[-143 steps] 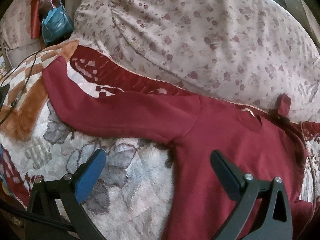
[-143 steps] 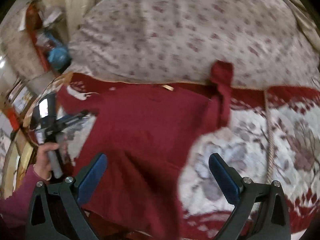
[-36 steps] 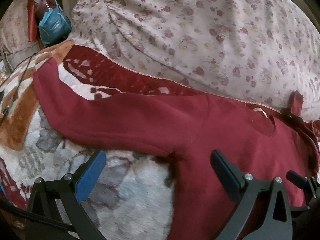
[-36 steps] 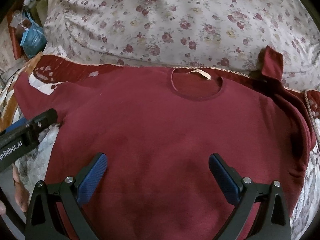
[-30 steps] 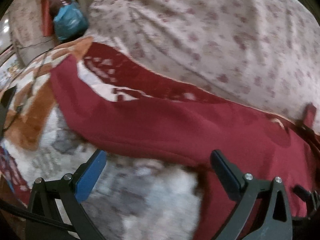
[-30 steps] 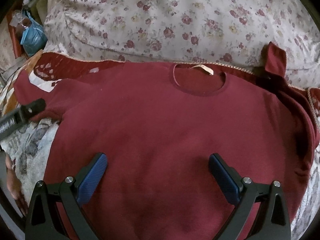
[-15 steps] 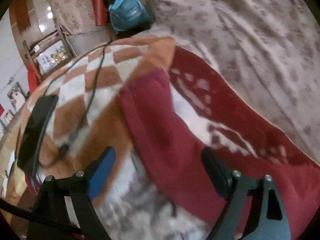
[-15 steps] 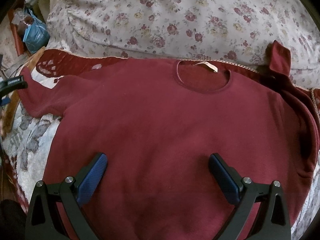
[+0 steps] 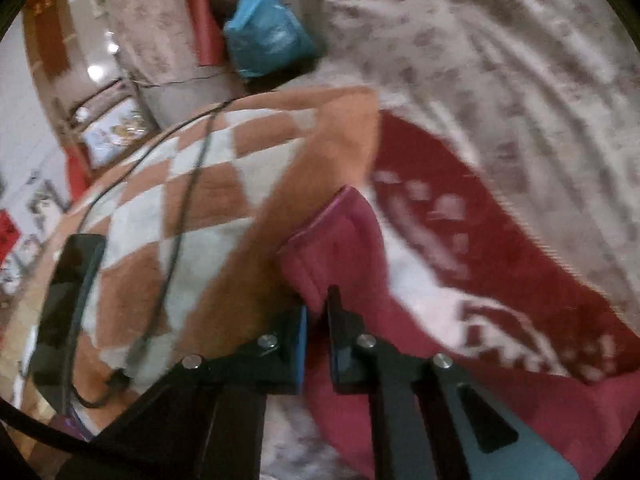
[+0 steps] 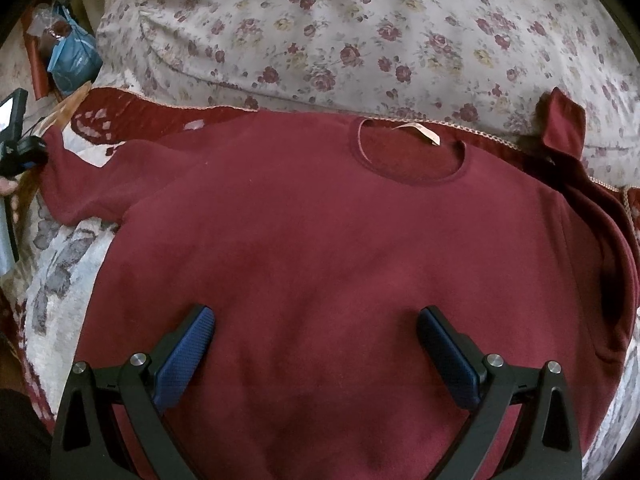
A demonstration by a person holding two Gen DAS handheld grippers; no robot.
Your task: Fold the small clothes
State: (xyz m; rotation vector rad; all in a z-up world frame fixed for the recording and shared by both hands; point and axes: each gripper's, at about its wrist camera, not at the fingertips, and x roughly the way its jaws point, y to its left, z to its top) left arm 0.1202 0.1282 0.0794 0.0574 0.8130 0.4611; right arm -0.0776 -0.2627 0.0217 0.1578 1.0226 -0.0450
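Observation:
A dark red long-sleeved sweater (image 10: 320, 240) lies flat and face up on the patterned bed blanket, collar toward the floral pillow. Its left sleeve (image 10: 100, 184) stretches out to the left. In the left wrist view my left gripper (image 9: 318, 320) is shut on the cuff end of that sleeve (image 9: 332, 248). It also shows at the left edge of the right wrist view (image 10: 24, 152). My right gripper (image 10: 314, 340) is open and empty, hovering over the lower middle of the sweater's body. The right sleeve (image 10: 564, 128) is folded up against the pillow.
A large floral pillow (image 10: 360, 32) lies behind the sweater. An orange-and-white checked blanket (image 9: 192, 208) with a black cable (image 9: 188, 184) and a dark phone (image 9: 64, 292) lies to the left. A blue bag (image 9: 268, 40) sits beyond the bed.
My left gripper has swung left along the sleeve to its cuff and closed on it. My right gripper has stayed open over the sweater's body.

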